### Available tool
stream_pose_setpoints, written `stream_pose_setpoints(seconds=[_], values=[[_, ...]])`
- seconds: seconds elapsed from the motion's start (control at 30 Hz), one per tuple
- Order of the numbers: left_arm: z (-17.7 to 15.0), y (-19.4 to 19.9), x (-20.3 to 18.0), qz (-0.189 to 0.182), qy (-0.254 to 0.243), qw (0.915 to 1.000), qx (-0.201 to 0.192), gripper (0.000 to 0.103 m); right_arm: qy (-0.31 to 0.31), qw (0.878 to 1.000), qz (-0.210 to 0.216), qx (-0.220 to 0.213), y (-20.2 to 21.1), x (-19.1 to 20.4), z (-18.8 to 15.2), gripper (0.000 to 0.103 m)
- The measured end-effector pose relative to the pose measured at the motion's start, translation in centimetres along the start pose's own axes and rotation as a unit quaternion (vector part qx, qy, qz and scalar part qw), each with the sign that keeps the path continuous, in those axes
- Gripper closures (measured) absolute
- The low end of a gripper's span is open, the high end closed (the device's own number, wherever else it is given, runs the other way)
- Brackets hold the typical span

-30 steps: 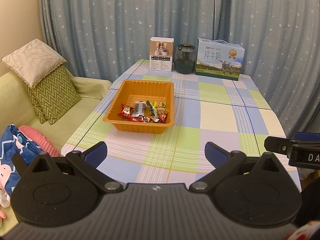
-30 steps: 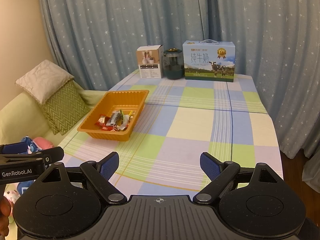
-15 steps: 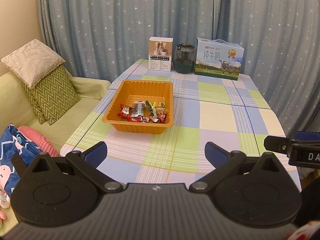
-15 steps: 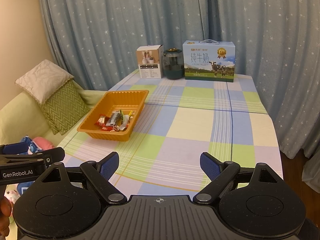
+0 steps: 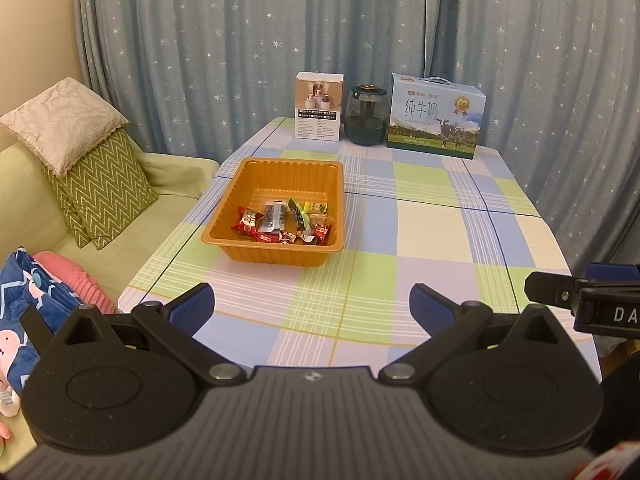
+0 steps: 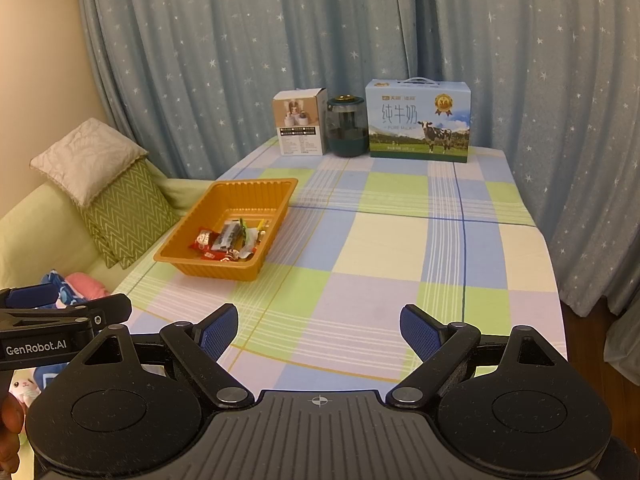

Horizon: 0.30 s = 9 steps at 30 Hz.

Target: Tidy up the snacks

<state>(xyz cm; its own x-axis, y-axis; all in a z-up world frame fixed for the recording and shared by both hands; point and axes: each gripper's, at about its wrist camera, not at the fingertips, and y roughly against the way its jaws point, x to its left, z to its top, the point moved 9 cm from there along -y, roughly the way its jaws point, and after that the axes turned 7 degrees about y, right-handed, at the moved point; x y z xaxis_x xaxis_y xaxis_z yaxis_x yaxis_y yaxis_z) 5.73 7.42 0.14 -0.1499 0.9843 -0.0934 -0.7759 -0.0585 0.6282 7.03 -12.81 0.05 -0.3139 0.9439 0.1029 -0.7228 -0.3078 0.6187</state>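
Orange tray holds the snacks at its near end, ahead and slightly left of the left gripper, long axis running away; right gripper sits farther off; both spread wide, empty.

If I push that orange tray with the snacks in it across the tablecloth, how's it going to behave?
The orange tray looks like thin ribbed plastic, so it is probably light and may flex if pinched at the rim. Holding only a few wrapped snacks bunched at its near end, it would likely slide easily, perhaps swivelling. The tablecloth might bunch ahead of it.
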Motion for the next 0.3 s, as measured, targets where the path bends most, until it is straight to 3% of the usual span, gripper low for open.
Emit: stream_pose_setpoints(seconds=[0.3], values=[[-0.06, -0.18, -0.16, -0.004, 0.005, 1.0000, -0.007, 0.000, 0.000, 1.000, -0.001, 0.000, 0.01, -0.01, 0.02, 0.015]])
